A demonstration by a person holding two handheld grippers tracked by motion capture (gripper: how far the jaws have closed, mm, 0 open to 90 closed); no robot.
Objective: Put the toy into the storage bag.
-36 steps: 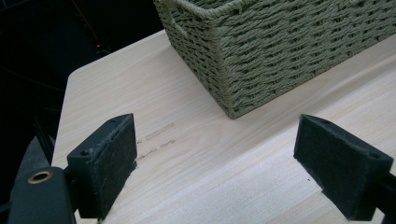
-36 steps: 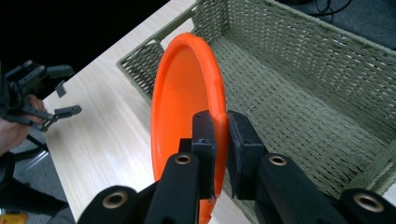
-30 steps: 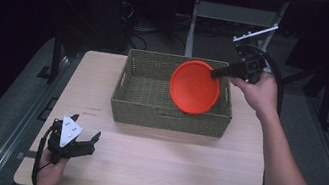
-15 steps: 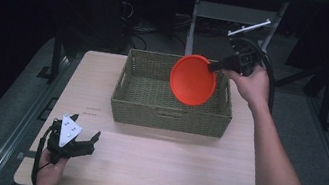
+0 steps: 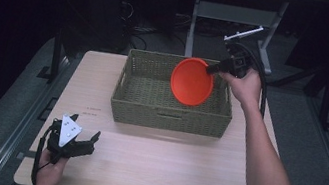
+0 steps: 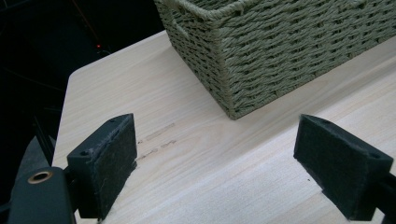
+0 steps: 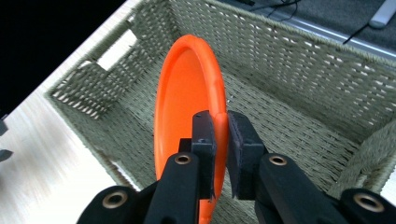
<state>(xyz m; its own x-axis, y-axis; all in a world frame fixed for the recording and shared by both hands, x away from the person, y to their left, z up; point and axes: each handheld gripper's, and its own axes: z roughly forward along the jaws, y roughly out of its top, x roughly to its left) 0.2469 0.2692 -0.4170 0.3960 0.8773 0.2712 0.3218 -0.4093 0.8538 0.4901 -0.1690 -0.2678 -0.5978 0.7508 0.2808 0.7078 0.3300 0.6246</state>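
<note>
An orange plate (image 5: 191, 82) hangs on edge above the right half of a woven green basket (image 5: 169, 112). My right gripper (image 5: 213, 69) is shut on the plate's rim, held from the far right. In the right gripper view the two black pads pinch the orange plate (image 7: 187, 107) with the woven basket (image 7: 299, 74) open beneath. My left gripper (image 5: 77, 143) rests at the table's near left corner, jaws wide apart with nothing between them. Past its pads (image 6: 112, 163), the left gripper view takes in the basket's corner (image 6: 261, 51).
The light wooden table (image 5: 164, 173) has free room in front of the basket and to its left. Dark floor, cables and a metal stand (image 5: 206, 13) lie beyond the far edge. The person's right forearm (image 5: 267, 165) crosses the table's right side.
My right gripper has carried the orange plate leftward and lower, closer over the basket. The left gripper has stayed in place.
</note>
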